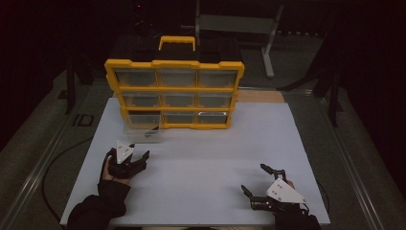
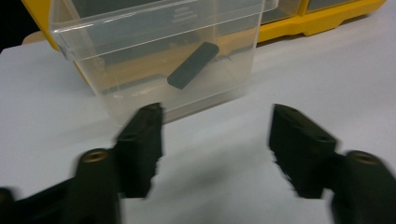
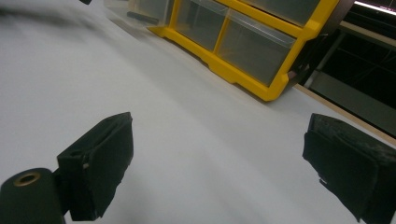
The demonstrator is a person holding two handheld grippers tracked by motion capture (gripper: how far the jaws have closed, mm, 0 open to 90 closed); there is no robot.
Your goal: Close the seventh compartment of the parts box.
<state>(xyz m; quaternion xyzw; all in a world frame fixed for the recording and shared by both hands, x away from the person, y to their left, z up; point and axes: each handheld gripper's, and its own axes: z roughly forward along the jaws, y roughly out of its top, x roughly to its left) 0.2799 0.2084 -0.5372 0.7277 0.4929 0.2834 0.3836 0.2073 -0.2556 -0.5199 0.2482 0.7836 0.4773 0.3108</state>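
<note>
Left gripper jaws apart, empty, lined up near the pulled-out clear drawer, black block inside; right gripper open, idle.

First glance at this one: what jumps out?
The yellow organizer with clear drawers stands at the far edge of the white table. One clear drawer is pulled out at its lower left, with a small dark bar lying inside. The left tool sits just in front of that drawer, jaws apart and empty; the right tool waits open near the front right.
</note>
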